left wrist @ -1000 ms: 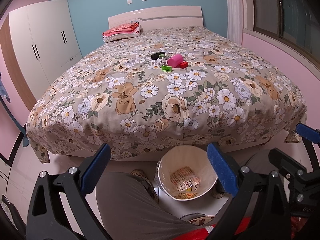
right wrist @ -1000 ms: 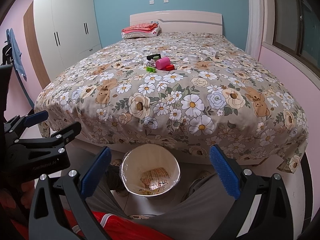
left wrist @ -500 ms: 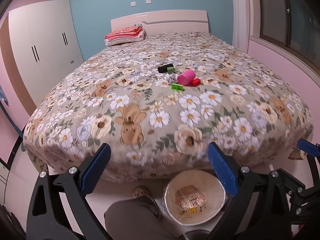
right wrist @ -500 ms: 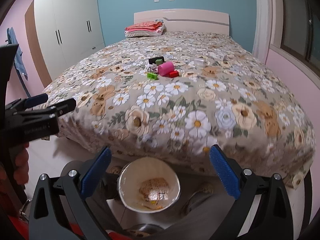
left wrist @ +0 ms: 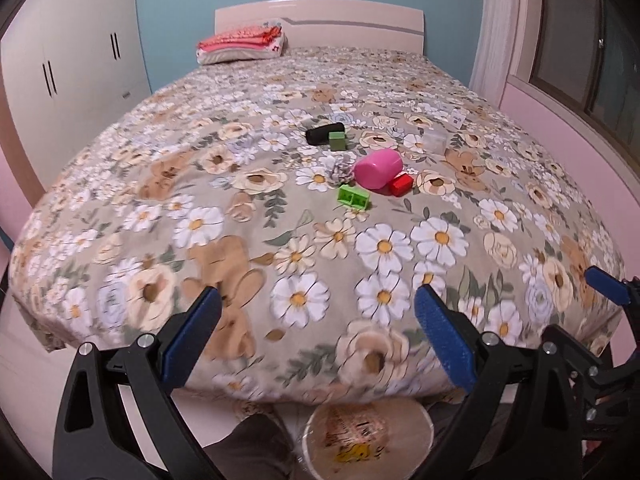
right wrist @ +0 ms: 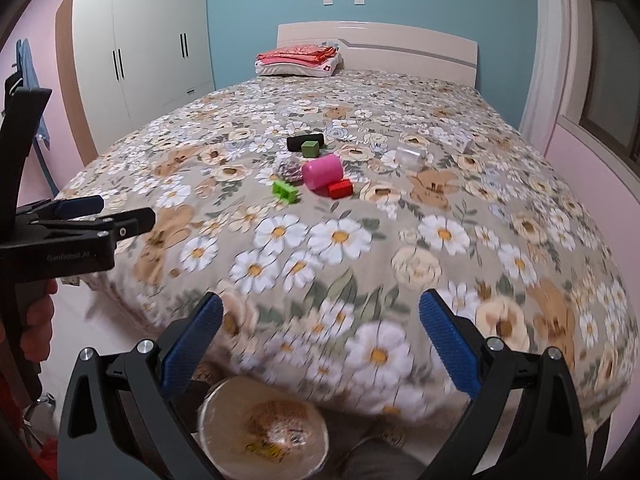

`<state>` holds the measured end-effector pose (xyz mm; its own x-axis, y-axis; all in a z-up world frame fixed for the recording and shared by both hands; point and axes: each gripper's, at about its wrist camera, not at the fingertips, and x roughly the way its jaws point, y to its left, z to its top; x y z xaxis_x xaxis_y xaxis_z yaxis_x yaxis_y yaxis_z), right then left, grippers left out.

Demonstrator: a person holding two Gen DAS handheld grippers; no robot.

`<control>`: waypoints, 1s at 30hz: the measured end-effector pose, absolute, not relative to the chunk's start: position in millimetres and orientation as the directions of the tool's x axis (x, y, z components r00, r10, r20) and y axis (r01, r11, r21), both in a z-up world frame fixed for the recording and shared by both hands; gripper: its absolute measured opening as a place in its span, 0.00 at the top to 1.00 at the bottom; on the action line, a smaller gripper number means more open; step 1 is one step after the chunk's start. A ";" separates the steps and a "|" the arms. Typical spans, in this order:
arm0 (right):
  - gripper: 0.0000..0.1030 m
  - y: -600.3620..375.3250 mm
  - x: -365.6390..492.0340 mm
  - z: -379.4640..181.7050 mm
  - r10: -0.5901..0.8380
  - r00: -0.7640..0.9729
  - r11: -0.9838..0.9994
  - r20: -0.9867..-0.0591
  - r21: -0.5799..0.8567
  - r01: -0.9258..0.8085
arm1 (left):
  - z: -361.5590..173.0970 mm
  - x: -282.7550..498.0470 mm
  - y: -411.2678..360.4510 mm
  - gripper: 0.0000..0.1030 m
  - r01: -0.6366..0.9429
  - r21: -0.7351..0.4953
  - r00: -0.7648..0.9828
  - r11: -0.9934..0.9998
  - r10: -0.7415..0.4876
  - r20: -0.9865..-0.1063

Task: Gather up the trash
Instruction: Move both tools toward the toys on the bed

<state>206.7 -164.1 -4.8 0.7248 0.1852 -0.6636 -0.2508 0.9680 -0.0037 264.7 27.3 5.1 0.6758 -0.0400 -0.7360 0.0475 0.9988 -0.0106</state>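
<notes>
A cluster of small items lies mid-bed on the floral cover: a pink cup on its side (left wrist: 378, 168) (right wrist: 322, 171), a red block (left wrist: 401, 184) (right wrist: 340, 189), a green brick (left wrist: 353, 198) (right wrist: 285, 191), a crumpled grey wad (left wrist: 340, 170) (right wrist: 289, 169), a black cylinder (left wrist: 320, 134) (right wrist: 298, 142), a dark green cube (left wrist: 337, 140) (right wrist: 310, 148) and a clear plastic piece (left wrist: 434, 142) (right wrist: 410, 157). A lined trash bin (left wrist: 368, 436) (right wrist: 264, 428) holding a wrapper stands on the floor below. My left gripper (left wrist: 318, 344) and right gripper (right wrist: 320, 348) are open and empty over the bed's near edge.
The bed (left wrist: 120, 184) fills the view, with a pillow and folded red cloth (left wrist: 240, 44) at the headboard. A white wardrobe (right wrist: 140, 56) stands left. A pink wall with a window (left wrist: 580, 60) runs along the right. The person's leg (left wrist: 248, 452) is beside the bin.
Both grippers have risen and moved forward over the bed's near edge. The items on the bed appear closer; the bin has slid toward the bottom of both views.
</notes>
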 end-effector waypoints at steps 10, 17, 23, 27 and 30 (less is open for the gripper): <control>0.03 -167.9 304.8 -32.6 0.212 0.713 0.943 -0.668 -0.051 -0.329 | -30.4 353.3 9.5 0.08 0.032 -0.137 0.643 0.990 -0.125 -0.755; 0.03 -171.5 377.4 -66.4 0.273 0.650 0.911 -0.709 -0.027 -0.412 | -70.2 413.7 0.0 0.08 0.088 -0.096 0.624 0.991 -0.130 -0.770; 0.03 -166.7 432.8 -88.0 0.328 0.581 0.864 -0.745 -0.012 -0.504 | -99.9 455.1 3.8 0.08 0.160 -0.114 0.594 0.980 -0.188 -0.782; 0.03 -162.0 460.8 -97.4 0.367 0.536 0.829 -0.760 0.006 -0.560 | -111.1 471.7 4.7 0.08 0.265 -0.116 0.589 0.957 -0.256 -0.767; 0.03 -156.1 480.3 -106.2 0.390 0.493 0.808 -0.778 0.032 -0.589 | -118.5 481.5 2.6 0.08 0.337 -0.109 0.573 0.935 -0.296 -0.764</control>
